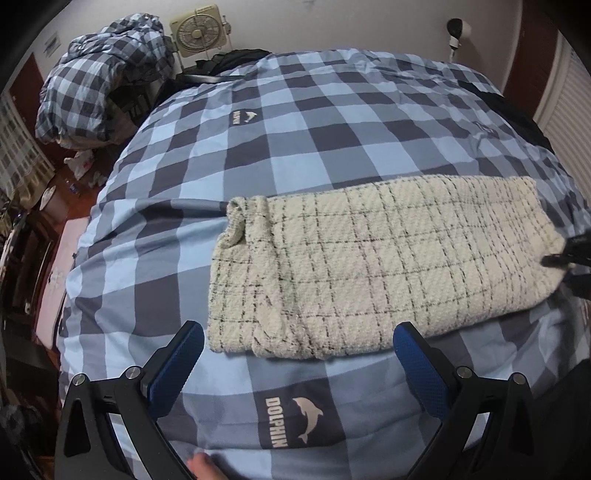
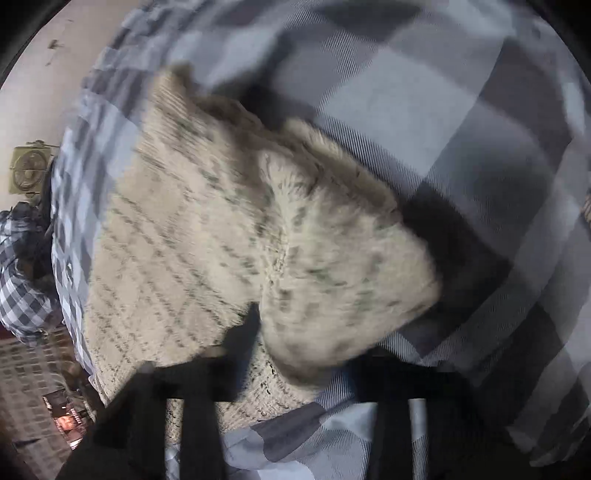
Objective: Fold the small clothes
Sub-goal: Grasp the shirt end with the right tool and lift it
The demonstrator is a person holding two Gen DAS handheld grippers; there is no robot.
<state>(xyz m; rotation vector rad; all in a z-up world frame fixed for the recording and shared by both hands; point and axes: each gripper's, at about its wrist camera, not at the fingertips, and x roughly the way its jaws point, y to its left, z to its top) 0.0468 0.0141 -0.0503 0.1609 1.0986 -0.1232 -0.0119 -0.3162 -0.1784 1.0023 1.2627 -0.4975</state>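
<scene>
Left wrist view: a cream garment (image 1: pixel 373 266) with thin dark check lines lies folded into a long band across a bed (image 1: pixel 295 122) covered in blue and grey checks. Its bunched left end sits near the middle of the bed; its right end reaches the picture's right edge, where the dark tip of the right tongs (image 1: pixel 565 258) meets the cloth. The left tongs (image 1: pixel 297 354) hover just in front of the garment's near edge, their blue-padded fingers spread wide with nothing between them. A dolphin logo (image 1: pixel 295 421) is printed on the cover below them. Beyond the bed stand a heap of checked bedding (image 1: pixel 107 74) and a fan (image 1: pixel 197 31) by the wall. Right wrist view: the picture is blurred. The garment (image 2: pixel 229 229) fills the centre, one end turned up and over in a rounded flap above the checked bed (image 2: pixel 480 147). The right tongs (image 2: pixel 291 373) show only as dark shapes at the bottom, with a fold of the garment lying between them; whether they pinch it cannot be made out.
</scene>
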